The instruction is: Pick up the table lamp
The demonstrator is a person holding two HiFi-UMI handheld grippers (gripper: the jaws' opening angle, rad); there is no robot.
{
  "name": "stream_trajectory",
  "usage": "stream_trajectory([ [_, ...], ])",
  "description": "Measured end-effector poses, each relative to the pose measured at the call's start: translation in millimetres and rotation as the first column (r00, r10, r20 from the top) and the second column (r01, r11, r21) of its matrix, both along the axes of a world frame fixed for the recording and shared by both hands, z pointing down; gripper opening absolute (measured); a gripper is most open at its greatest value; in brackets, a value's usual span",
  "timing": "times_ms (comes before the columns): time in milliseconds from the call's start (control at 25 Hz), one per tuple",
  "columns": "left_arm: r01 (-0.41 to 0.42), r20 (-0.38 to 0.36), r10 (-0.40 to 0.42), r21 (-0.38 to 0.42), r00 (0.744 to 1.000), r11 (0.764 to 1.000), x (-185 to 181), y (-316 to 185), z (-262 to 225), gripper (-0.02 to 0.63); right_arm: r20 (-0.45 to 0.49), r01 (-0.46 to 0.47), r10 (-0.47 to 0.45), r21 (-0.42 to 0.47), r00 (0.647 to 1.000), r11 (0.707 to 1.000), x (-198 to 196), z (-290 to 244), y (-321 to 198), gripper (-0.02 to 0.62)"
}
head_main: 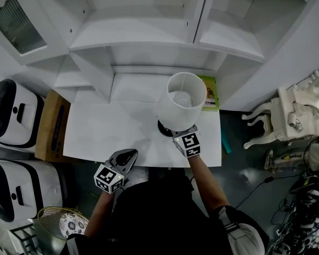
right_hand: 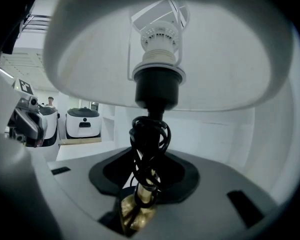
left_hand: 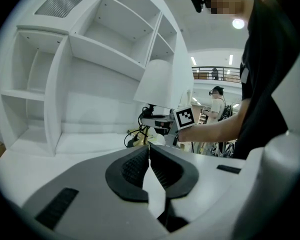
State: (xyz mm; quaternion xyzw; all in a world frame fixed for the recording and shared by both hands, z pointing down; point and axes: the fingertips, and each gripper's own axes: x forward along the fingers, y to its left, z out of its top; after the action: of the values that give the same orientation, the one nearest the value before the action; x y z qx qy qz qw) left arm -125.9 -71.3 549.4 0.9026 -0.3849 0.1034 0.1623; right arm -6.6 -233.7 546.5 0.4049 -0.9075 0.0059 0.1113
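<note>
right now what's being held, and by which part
The right gripper grips the table lamp by its cord-wrapped stem; the left gripper holds nothing.

Bright even indoor light, soft shadows under white shelves (head_main: pixel 149 31), dim corners, fisheye vignette in gripper views, ceiling light (left_hand: pixel 238 23) glare, table lamp (right_hand: pixel 157 84) close-up soft

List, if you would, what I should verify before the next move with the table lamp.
1. Right gripper shut on the table lamp's stem: ok.
2. Cord wound round the stem: ok.
3. Lampshade roughly upright: ok.
4. Base clear of the white table: cannot tell.
5. Left gripper shut, empty, apart from the lamp: ok.
6. Room between lampshade and shelf above: cannot tell.
</note>
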Motion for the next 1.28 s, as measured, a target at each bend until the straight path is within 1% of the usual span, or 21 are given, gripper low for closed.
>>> stream_trajectory([
  [240,0.007,-0.035,-0.006,0.03,0.999,1.0,0.7,-11.6,-5.5,0.017,0.013,0.033,-0.033,-0.008,0.999,0.999,-0.5,-33.3,12.0,0.137],
  [400,0.009,-0.055,-0.006,0.046,0.998,0.999,0.5,-16.1,-7.0,0.017,-0.007,0.033,-0.033,-0.029,0.999,0.999,0.6,-49.5,20.7,0.137],
  [720,0.041,-0.083,-0.035,0.071,0.996,0.997,-15.8,-21.0,-8.0,0.017,-0.025,0.043,-0.044,-0.031,0.999,0.999,2.0,-76.4,37.6,0.137],
  [1000,0.046,-0.087,-0.038,0.091,0.996,0.995,-26.7,-25.5,-11.5,0.017,-0.009,0.016,-0.017,-0.025,1.0,1.0,5.5,-97.4,52.2,0.137],
  [1120,0.039,-0.089,-0.03,0.098,0.996,0.994,-27.7,-26.4,-13.4,0.017,-0.007,0.013,-0.014,-0.035,1.0,0.999,6.6,-100.5,58.5,0.137],
  [1280,0.027,-0.084,-0.019,0.097,0.996,0.995,-28.9,-24.6,-12.2,0.017,-0.013,0.005,-0.005,-0.024,1.0,1.0,6.3,-100.1,64.5,0.137],
])
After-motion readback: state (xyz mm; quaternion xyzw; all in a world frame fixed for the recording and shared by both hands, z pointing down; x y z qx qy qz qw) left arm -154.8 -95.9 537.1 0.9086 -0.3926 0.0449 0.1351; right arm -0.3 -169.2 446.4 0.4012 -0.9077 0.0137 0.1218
